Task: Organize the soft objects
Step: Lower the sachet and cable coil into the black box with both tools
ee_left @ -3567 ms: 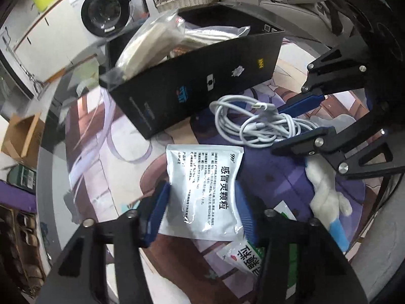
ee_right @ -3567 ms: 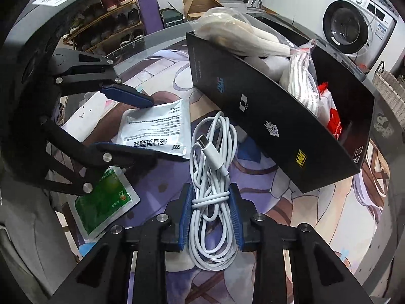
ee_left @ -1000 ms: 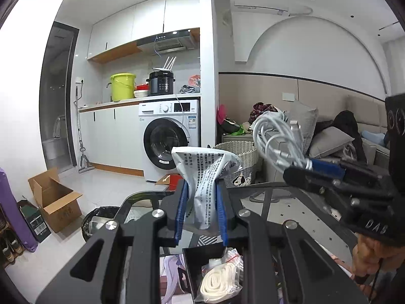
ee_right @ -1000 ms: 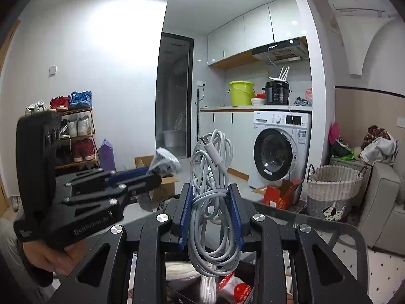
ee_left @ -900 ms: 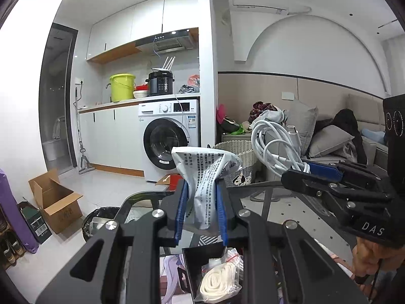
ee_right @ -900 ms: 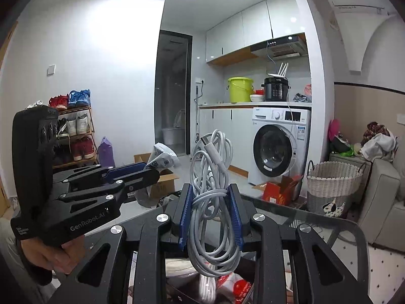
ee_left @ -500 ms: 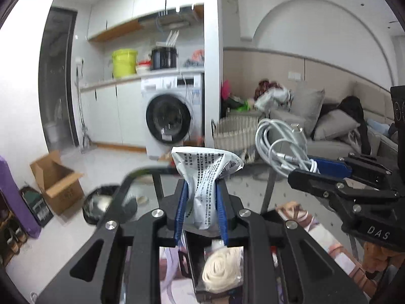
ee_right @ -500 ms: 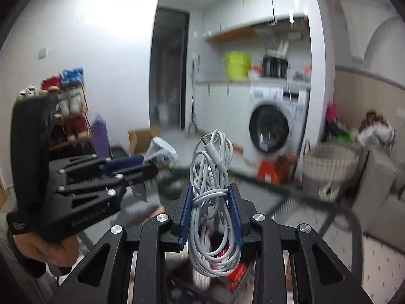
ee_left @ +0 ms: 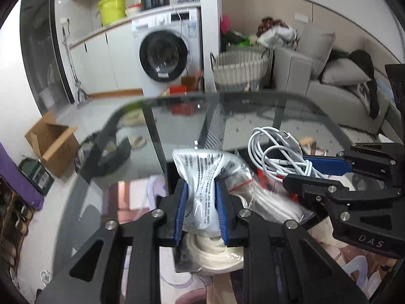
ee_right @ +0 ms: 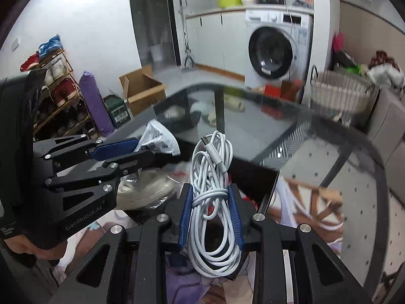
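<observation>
- The left hand-held gripper (ee_left: 201, 207) is clamped on a white printed sachet (ee_left: 202, 177), held above the black box (ee_right: 255, 174) on the glass worktop (ee_left: 253, 119).
- The right hand-held gripper (ee_right: 210, 212) pinches a coiled white cable (ee_right: 215, 185) (its plug end up) over the same box.

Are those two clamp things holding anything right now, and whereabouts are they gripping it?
Yes. The left gripper pinches a white printed sachet across its middle; the right gripper squeezes a coiled white cable around the bundle's middle.
</observation>
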